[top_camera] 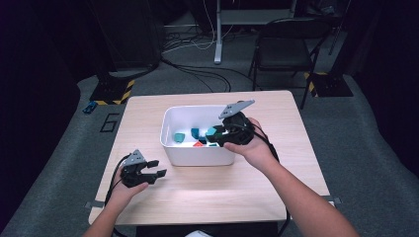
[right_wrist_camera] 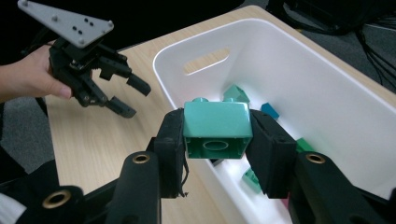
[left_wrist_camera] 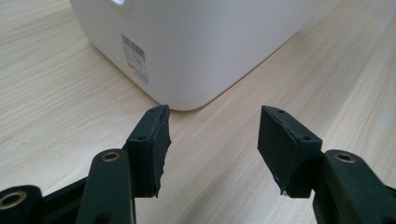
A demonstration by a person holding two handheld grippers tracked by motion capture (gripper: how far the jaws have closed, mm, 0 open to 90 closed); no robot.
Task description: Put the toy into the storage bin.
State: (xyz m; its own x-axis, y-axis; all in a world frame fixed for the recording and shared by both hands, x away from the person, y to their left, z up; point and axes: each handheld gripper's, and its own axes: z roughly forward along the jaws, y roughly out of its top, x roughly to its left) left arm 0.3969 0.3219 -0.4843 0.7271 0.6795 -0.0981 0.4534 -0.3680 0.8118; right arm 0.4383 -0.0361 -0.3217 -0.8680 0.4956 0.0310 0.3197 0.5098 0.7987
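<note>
1. Nearest the person, the left gripper [top_camera: 154, 175] sits low over the wooden table [top_camera: 207, 197], close to the near left corner, held in the left hand [top_camera: 121, 192]. Its jaws stand apart with nothing between them; in the left gripper view the pads [left_wrist_camera: 150, 144] frame bare wood and the rounded near corner of the white bin [left_wrist_camera: 196, 51].

2. That corner of the bin carries a small barcode label [left_wrist_camera: 135, 63] on its outer wall.

3. Farther in, the white bin [top_camera: 197, 155] stands on the middle of the table, its near long wall facing the person and well apart from the table's near edge. A slot handle [right_wrist_camera: 205, 60] is cut into one short wall.

4. The right gripper [top_camera: 221, 135], held in the right hand [top_camera: 257, 148], hangs above the right half of the bin, over its rim. Its jaws are clamped on a green toy brick [right_wrist_camera: 215, 128], which is held clear of the bin's floor with its hollow underside turned toward the gripper's camera and a stud showing on its far side.

5. On the floor of the bin lie more toy blocks [top_camera: 190, 136], teal, blue and green, with a red one [top_camera: 198, 144] near the front wall.

6. Beyond the table's far edge a folding chair [top_camera: 289, 44] stands on the grey floor among loose cables [top_camera: 197, 74].
</note>
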